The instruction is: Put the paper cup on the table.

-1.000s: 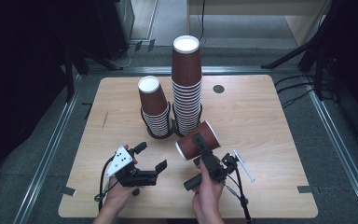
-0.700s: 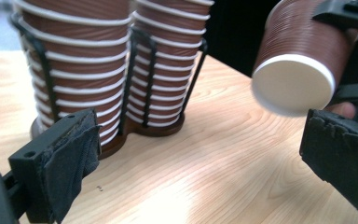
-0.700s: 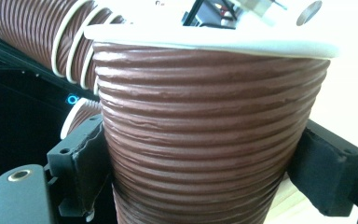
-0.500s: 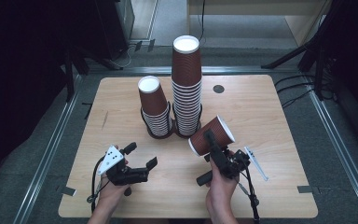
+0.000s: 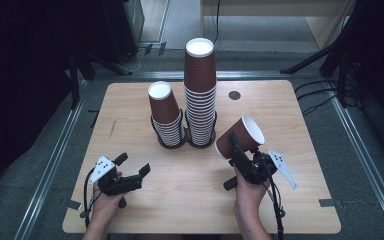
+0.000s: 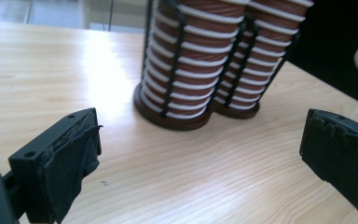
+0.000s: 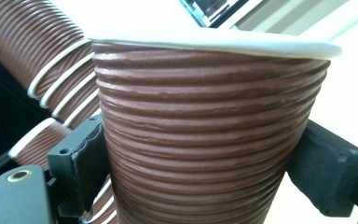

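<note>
My right gripper (image 5: 234, 145) clamps a ribbed paper cup (image 5: 240, 137), tilted, just ahead of it; squeezing harder could crush it. My left gripper (image 5: 132, 166) stands wide, holding nothing.

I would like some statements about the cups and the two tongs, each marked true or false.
1. The right tongs hold a brown paper cup. True.
2. The left tongs grip a cup. False: they are open, with nothing between them.
3. Two cup stacks stand in a black holder. True.
4. The short stack stands right of the tall stack in the high view. False: it stands left.
5. The held cup lies on the table. False: it is lifted and tilted.
</note>
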The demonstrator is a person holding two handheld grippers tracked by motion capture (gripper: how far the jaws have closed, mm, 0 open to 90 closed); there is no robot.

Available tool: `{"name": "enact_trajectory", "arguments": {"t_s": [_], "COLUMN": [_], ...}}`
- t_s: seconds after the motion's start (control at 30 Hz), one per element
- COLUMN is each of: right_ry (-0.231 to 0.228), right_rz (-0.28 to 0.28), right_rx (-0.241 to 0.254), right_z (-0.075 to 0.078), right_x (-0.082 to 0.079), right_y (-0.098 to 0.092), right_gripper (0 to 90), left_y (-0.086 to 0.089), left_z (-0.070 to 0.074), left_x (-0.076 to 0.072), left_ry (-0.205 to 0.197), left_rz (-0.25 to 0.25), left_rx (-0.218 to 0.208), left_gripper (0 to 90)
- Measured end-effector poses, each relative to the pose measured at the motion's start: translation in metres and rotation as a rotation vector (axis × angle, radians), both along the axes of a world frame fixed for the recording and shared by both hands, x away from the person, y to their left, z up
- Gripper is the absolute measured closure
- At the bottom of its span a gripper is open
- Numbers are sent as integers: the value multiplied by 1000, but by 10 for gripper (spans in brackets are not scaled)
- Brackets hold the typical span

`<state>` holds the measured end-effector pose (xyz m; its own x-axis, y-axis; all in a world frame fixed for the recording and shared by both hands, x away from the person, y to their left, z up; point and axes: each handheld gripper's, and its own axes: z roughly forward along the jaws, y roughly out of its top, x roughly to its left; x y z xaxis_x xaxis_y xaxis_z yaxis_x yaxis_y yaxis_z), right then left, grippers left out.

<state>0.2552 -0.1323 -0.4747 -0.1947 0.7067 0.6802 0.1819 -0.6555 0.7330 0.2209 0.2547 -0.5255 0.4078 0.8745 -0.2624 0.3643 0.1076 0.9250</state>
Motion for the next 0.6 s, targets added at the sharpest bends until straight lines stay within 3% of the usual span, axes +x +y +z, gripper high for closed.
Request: {"name": "enact_trajectory", "arguments": {"t_s": [0.13, 0.27, 0.37, 0.43, 0.6], "right_ry": [-24, -53, -68, -75, -79], "right_rz": [-38, -67, -73, -61, -75], "right_rx": [-105, -219, -262, -260, -331], "right_z": [0, 1, 2, 2, -1], "right_x": [9, 18, 24, 28, 36], "right_y": [-8, -17, -23, -28, -38], "right_gripper": [140, 139, 138, 139, 138], "left_y": [16, 30, 39, 44, 56], "left_z": [-7, -8, -10, -12, -14], "left_x": [-1, -3, -6, -8, -10], "left_ry": [22, 11, 1, -1, -10], "left_rz": [35, 75, 75, 78, 92], "left_rx": [-22, -15, 5, 20, 2], "left_gripper": [0, 0, 0, 0, 0]}}
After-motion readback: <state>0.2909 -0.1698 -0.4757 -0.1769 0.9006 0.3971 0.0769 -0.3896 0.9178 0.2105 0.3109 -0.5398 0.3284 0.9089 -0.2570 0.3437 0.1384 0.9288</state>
